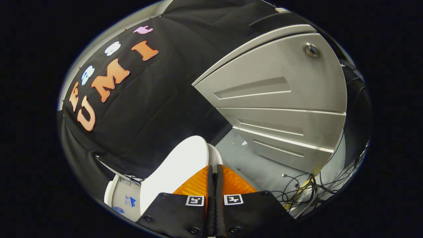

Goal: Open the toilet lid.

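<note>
- The claw [214, 172] shows with its two orange fingers [195, 185] pressed together, the black pads meeting with only a thin dark seam between them and nothing seen gripped.
- The white toilet lid [175, 172] stands raised, just ahead of the fingers and slightly to their left; its broad smooth face fills the space beside the left finger, and its rounded top edge rises above the fingertips.
- Whether the fingertips touch the lid's edge cannot be told; they lie right beside it.
- A white toilet body [124, 198] with small stickers sits below and left of the lid.
- Beyond the lid hangs the black cloth wall [148, 109].
- To the right of the fingers stands a grey metal cabinet [281, 99] with recessed handles and a round lock [311, 50].
- Dark cables [307, 188] lie tangled on the pale floor [241, 158] near the cabinet's foot.
</note>
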A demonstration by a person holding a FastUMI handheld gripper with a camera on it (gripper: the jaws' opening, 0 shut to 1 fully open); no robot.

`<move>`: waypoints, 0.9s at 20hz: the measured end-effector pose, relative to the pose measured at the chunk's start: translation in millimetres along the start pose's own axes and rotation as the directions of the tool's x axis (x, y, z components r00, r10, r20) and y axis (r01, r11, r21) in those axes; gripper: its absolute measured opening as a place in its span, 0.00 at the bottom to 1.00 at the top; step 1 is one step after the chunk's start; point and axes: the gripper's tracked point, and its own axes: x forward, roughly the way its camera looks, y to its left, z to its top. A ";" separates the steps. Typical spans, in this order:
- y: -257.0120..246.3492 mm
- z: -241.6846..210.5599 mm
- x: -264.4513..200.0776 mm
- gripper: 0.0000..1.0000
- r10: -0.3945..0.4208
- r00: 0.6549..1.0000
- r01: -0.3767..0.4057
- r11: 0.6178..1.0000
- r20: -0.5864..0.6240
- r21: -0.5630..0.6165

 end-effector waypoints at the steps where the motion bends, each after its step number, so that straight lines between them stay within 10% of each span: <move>1: 5.5 5.1 -1.2 0.08 0.010 1.000 -0.010 1.000 0.012 -0.005; 18: 145.5 71.7 -42.9 0.08 0.159 0.983 -0.118 0.931 0.093 -0.346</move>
